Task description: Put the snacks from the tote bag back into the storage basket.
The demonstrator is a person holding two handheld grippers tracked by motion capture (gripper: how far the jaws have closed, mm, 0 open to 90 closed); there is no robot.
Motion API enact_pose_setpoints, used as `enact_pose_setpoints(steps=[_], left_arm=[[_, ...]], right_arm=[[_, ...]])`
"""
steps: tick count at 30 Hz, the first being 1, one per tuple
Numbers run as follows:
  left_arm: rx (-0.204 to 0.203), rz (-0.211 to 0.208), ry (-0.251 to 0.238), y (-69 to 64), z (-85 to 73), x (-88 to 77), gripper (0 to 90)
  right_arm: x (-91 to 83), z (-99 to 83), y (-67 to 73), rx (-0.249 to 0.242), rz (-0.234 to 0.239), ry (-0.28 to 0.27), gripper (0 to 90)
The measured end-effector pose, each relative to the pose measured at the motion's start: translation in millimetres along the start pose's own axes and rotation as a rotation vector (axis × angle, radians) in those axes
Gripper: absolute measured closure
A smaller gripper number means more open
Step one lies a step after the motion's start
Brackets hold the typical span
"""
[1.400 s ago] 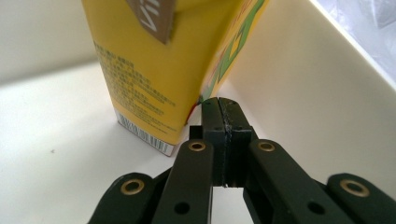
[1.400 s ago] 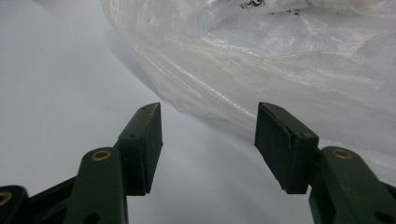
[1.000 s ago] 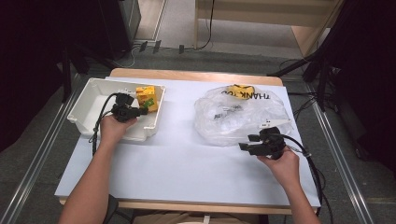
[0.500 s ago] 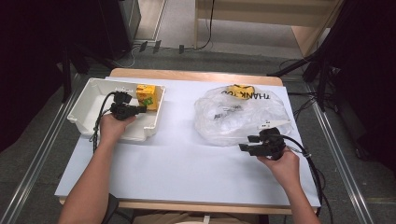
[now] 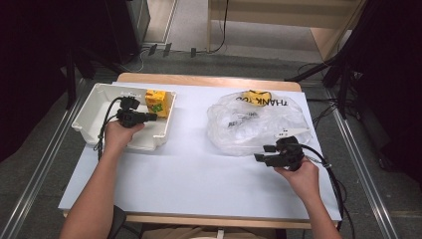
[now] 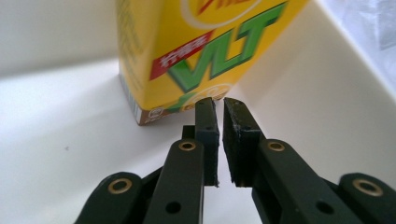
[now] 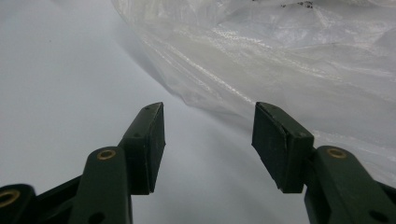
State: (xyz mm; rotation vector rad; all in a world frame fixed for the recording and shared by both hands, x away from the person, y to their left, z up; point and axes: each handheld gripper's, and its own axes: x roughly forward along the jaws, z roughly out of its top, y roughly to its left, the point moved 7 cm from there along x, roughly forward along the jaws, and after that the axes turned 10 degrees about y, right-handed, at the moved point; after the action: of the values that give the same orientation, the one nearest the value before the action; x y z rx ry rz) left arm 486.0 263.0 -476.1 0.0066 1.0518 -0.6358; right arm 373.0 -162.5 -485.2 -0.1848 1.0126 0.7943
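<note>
- My worktop (image 5: 189,179) has a plain white top with a wooden edge; it fills the middle of the high view.
- Around it I see grey floor, metal rails down both sides, dark stands in the upper corners and cables trailing at the top.
- The white bin (image 5: 99,107) sits at the left of the worktop; the carton (image 5: 158,102) stands in its far right corner.
- My left tongs (image 6: 219,135) have just been opening, a narrow gap and nothing in it, tips just short of the carton (image 6: 196,51).
- My right tongs (image 7: 208,140) gape wide and empty, lower right, just beside the clear bag (image 5: 256,122).
</note>
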Motion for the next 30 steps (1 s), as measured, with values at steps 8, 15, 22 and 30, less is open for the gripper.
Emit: enact_pose_setpoints(steps=[8, 15, 22, 30], left_arm=[[0.028, -0.030, 0.004, -16.4, 0.5, -15.7, 73.0], [0.049, -0.043, 0.014, -28.5, 2.8, -24.7, 69.3], [0.041, -0.057, 0.036, -36.1, 4.5, -32.7, 55.2], [0.068, -0.042, 0.031, -48.8, 6.6, -43.6, 48.1]], right_arm=[[-0.7, 0.1, 0.0, 0.006, 0.011, -0.003, 45.2], [-1.6, 0.6, 1.4, 0.018, 0.029, -0.009, 46.0], [-3.2, 1.0, 2.5, 0.016, 0.032, -0.016, 45.9], [-3.2, 2.6, 5.0, 0.006, 0.037, -0.025, 45.8]])
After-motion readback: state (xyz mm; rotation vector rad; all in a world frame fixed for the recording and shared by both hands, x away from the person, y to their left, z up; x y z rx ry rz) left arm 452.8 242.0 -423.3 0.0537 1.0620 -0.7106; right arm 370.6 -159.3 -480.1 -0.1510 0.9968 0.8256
